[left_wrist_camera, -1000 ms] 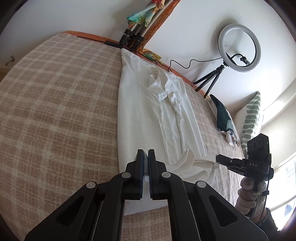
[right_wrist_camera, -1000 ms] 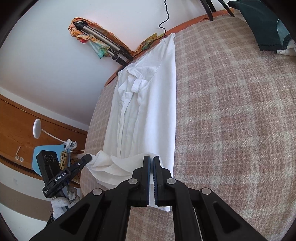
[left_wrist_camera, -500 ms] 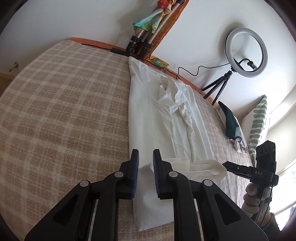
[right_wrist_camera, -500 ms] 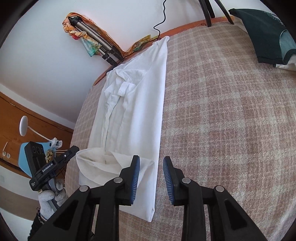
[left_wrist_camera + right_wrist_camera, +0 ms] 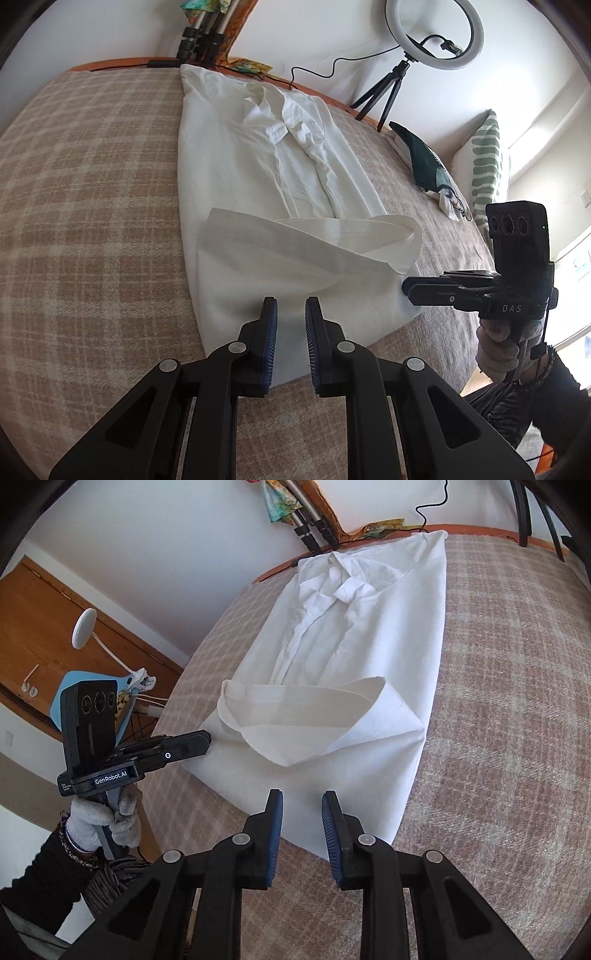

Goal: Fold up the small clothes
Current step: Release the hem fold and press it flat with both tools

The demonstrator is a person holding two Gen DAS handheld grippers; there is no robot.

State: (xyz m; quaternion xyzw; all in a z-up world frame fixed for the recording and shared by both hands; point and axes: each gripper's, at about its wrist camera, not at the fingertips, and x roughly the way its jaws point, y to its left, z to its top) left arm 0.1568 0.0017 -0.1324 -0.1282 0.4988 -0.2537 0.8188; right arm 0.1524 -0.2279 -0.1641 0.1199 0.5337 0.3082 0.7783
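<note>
White shirt (image 5: 258, 177) lying front-up on the plaid bed (image 5: 92, 184), collar at the far end by the wall, sides already turned in to a long narrow strip. Near hem flipped up and lying as a loose, puffy flap (image 5: 314, 720) just this side of the button line, not yet pressed flat. Left claw (image 5: 291, 314) apart and gripping nothing, hovering over the shirt's near edge. Right claw (image 5: 302, 805) likewise apart and empty, poised over that same edge (other handheld unit visible at the shirt's side in each view, its own fingers too edge-on to read there).

Judging by the lie of the cloth: bottom fold only half made. Best to pinch the two near corners of the doubled edge, one per claw, level with each other. Lifting low and carrying straight toward the collar, keeping both sides even so the strip stays square. Worth smoothing the air out of the flap first, or a crooked crease likely. Thin cotton, so a shallow bite catching every layer, else the under layer dragging behind.
</note>
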